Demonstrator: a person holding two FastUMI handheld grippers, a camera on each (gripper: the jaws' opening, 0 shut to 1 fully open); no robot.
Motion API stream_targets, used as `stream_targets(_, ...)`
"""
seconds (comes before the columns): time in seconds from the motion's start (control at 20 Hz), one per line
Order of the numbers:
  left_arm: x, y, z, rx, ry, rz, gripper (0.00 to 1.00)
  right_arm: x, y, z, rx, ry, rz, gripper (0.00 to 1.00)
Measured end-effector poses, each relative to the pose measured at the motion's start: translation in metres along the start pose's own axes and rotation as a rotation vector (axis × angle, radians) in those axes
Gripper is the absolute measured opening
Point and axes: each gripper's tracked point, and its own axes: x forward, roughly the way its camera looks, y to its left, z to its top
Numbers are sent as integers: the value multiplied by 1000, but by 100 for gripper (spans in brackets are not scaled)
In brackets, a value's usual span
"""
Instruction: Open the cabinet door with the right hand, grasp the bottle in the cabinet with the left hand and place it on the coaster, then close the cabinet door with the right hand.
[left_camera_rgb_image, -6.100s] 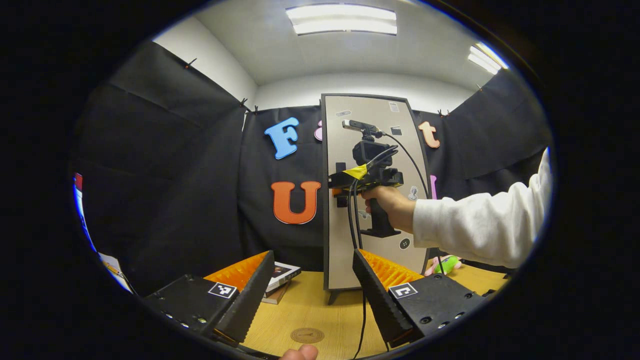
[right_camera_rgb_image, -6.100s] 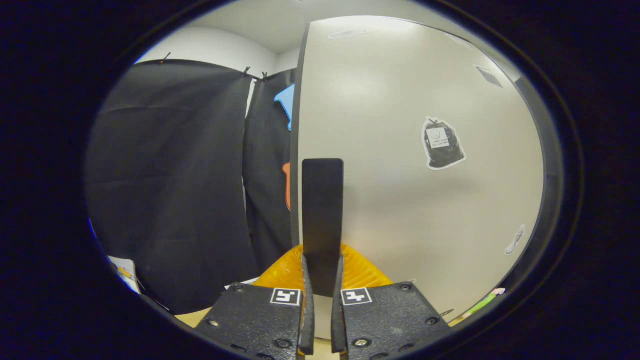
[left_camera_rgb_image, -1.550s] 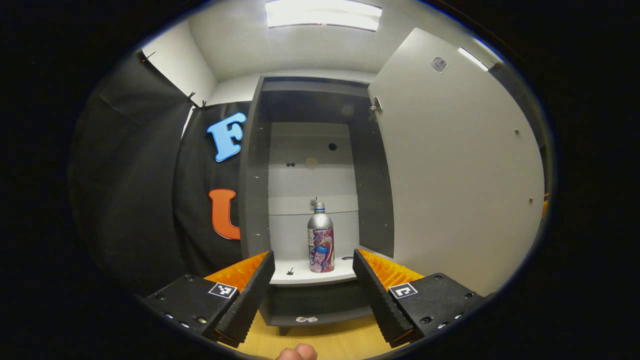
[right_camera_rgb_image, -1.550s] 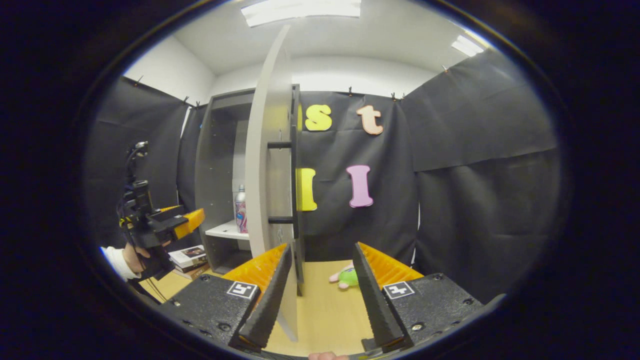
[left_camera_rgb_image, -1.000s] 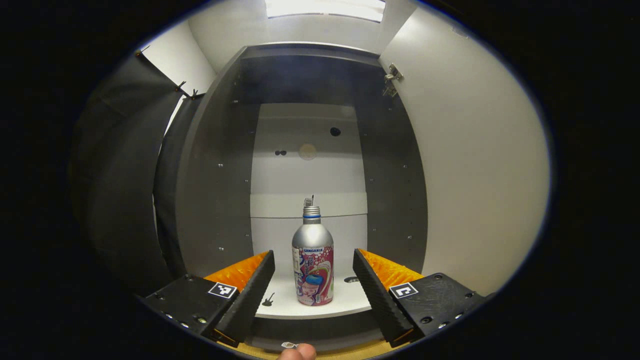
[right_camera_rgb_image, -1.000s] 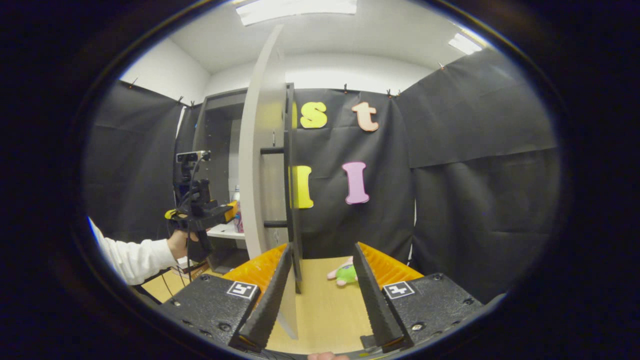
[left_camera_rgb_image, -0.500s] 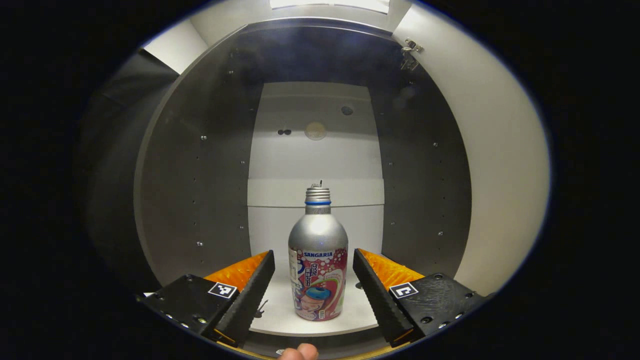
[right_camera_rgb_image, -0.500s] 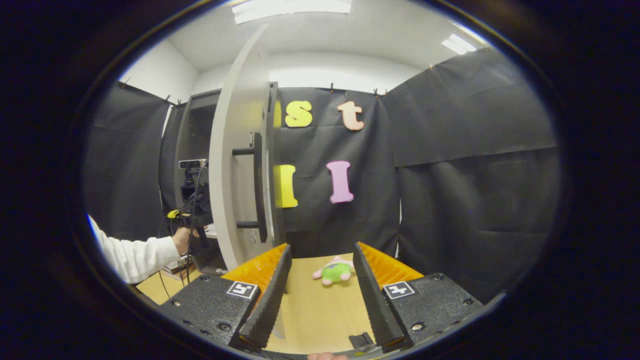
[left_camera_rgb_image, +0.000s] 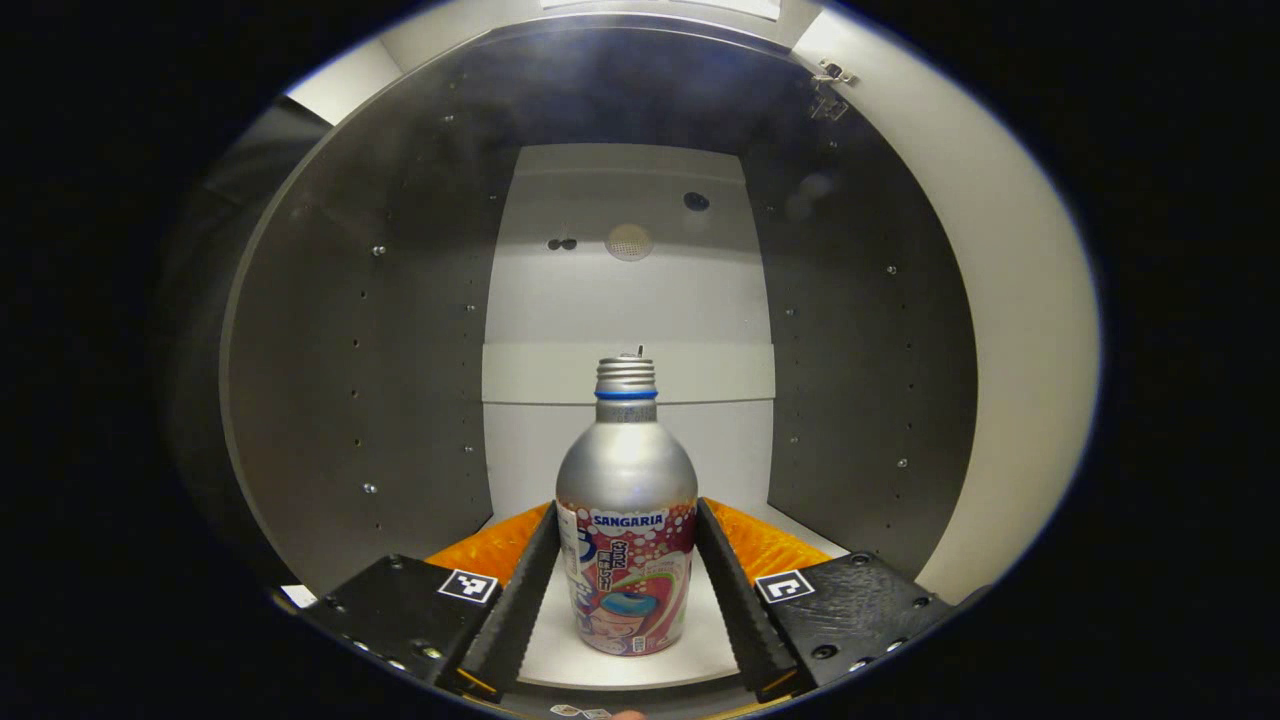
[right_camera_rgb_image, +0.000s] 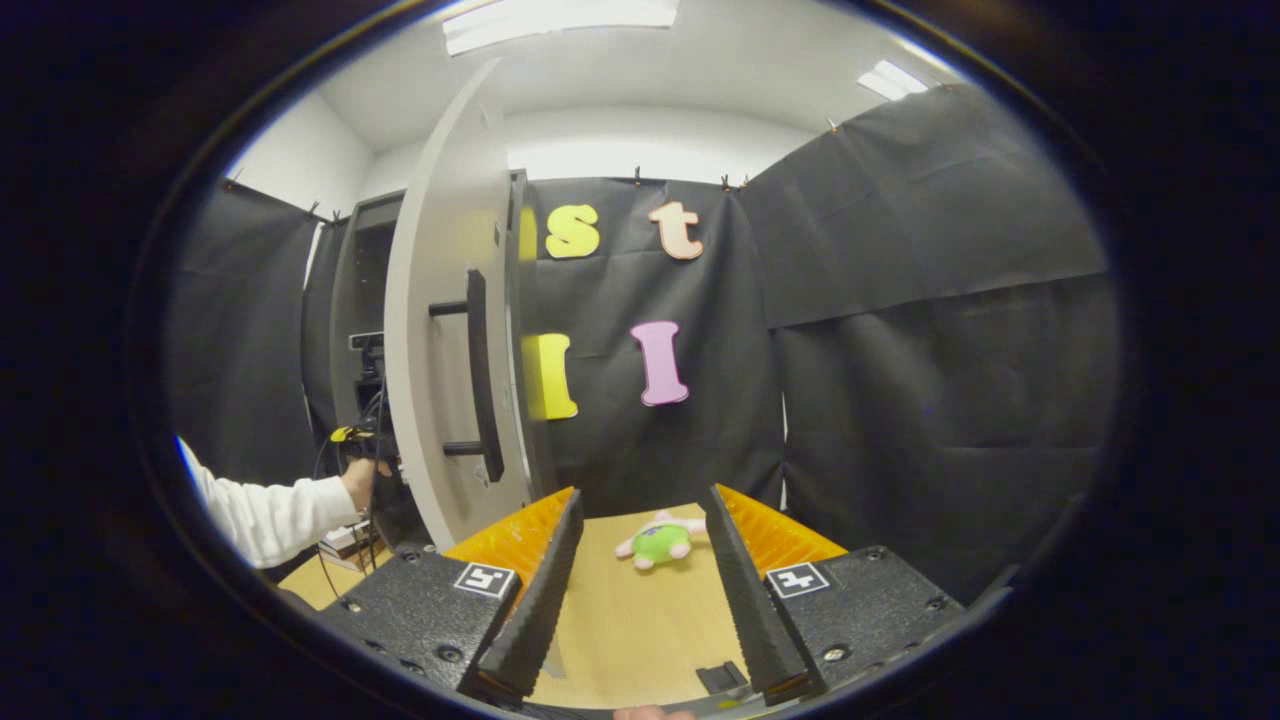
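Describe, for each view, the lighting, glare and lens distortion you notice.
Left gripper view: bright glare on the bottle shoulder; dim cabinet side walls bow outward, the back panel is lit. Right gripper view: ceiling lights blown out; the open door curves from the fisheye; toy sharp.

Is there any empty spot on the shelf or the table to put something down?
On the white cabinet shelf, bare strips lie between the silver printed bottle and each dark side wall, but the left gripper crowds the middle. On the wooden table, bare wood spreads in front of the green-and-pink plush toy, between the right gripper's fingers.
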Motion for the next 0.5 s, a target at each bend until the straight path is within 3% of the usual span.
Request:
stream_targets(0.2, -17, 9, 6, -35, -18, 4, 74, 2, 9, 2, -5, -6, 21, 77)
stream_targets(0.5, -95, 42, 10, -28, -98, 8, 74, 8, 23, 0, 45, -18, 63, 78)
